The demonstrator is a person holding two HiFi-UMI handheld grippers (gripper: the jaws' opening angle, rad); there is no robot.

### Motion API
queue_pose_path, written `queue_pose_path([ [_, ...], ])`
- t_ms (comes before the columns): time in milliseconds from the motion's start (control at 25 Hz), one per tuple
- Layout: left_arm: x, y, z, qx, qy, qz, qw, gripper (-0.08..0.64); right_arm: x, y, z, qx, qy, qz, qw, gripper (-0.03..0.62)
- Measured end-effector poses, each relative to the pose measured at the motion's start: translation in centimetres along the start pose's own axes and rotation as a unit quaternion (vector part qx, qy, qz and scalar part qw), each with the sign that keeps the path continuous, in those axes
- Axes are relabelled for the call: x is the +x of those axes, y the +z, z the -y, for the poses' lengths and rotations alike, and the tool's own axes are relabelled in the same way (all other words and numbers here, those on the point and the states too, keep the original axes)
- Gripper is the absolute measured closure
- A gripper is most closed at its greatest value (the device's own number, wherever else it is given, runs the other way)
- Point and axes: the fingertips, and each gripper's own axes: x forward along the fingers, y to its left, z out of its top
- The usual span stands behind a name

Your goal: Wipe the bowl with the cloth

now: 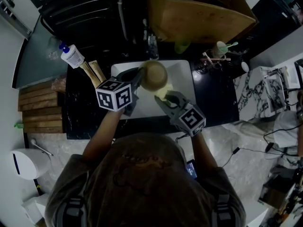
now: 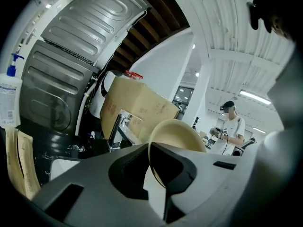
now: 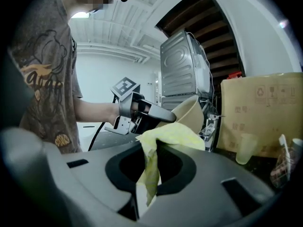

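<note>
- The left gripper (image 2: 152, 150) has its jaws clamped on the rim of the bowl (image 2: 177, 131). The thin wall runs down between the two dark pads, one inside the bowl and one outside.
- The right gripper (image 3: 154, 148) has its jaws pinched tight on the cloth (image 3: 173, 135). One fold bunches up above the tips and a strip hangs down through the gap between them.
- The bowl is round, smooth and matt, pale tan in colour, with a thin even rim. It is held tilted in the air, with its opening turned sideways.
- The cloth is soft, crumpled and pale yellow.
- Both grippers are grey moulded plastic, and each carries a cube with black-and-white square markers.
- In the head view the bowl hangs above the white rectangular sink (image 1: 182, 82), at the tips of the left gripper.
- The cloth sits just below and to the right of the bowl, at the tips of the right gripper. It is close against the bowl's outer wall, but whether they touch cannot be told.
- A brown cardboard box (image 3: 262, 112) and a chrome faucet (image 2: 118, 126) stand behind the sink on the dark speckled counter (image 1: 78, 112).
</note>
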Motion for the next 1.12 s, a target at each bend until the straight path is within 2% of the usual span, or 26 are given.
queue_pose_path([
  [440, 0.8, -1.3, 0.3, -0.048, -0.013, -0.009, 0.9987, 0.543, 1.6, -1.1, -0.3, 0.037, -0.032, 0.026, 0.998, 0.560],
  [720, 1.5, -2.5, 2.1, -0.086, -0.053, -0.030, 0.9944, 0.543, 2.2, -1.5, -0.5, 0.030, -0.036, 0.034, 0.998, 0.560],
  [840, 1.6, -2.8, 3.2, -0.101, -0.076, -0.039, 0.9912, 0.541, 2.4, -2.0, 0.1, 0.029, -0.049, 0.020, 0.998, 0.560],
  [1120, 1.7, -3.5, 4.8, -0.100, -0.107, -0.063, 0.9873, 0.543, 2.2, -2.9, 2.0, 0.034, -0.081, 0.009, 0.996, 0.560],
])
